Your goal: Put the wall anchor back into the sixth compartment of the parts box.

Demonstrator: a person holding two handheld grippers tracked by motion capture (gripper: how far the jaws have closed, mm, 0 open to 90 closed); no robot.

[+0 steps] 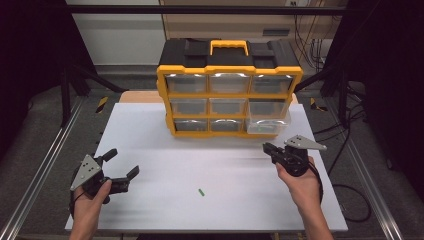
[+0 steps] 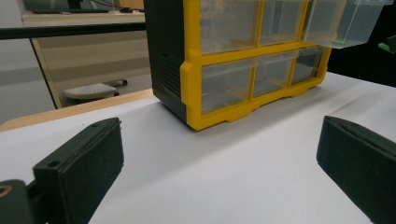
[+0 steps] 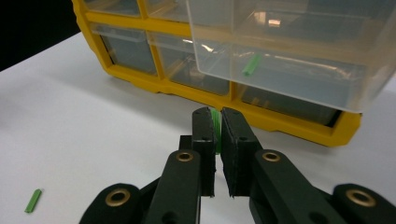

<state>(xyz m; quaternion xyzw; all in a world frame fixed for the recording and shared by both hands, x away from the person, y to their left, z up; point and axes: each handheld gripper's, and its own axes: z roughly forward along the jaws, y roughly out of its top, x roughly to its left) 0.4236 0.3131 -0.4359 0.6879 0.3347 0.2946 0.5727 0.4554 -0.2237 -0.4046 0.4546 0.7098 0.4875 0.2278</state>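
Bright overhead light, glare on the top drawers (surroundings dark), slightly soft focus.

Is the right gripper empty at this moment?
No, in the right gripper view the right gripper has its jaws shut on a thin green piece, just before the pulled-out clear drawer.

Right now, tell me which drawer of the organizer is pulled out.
The right-hand drawer of the middle row: it juts forward from the yellow organizer, while the other eight sit flush. One green stick lies inside it, just ahead of the right tongs.
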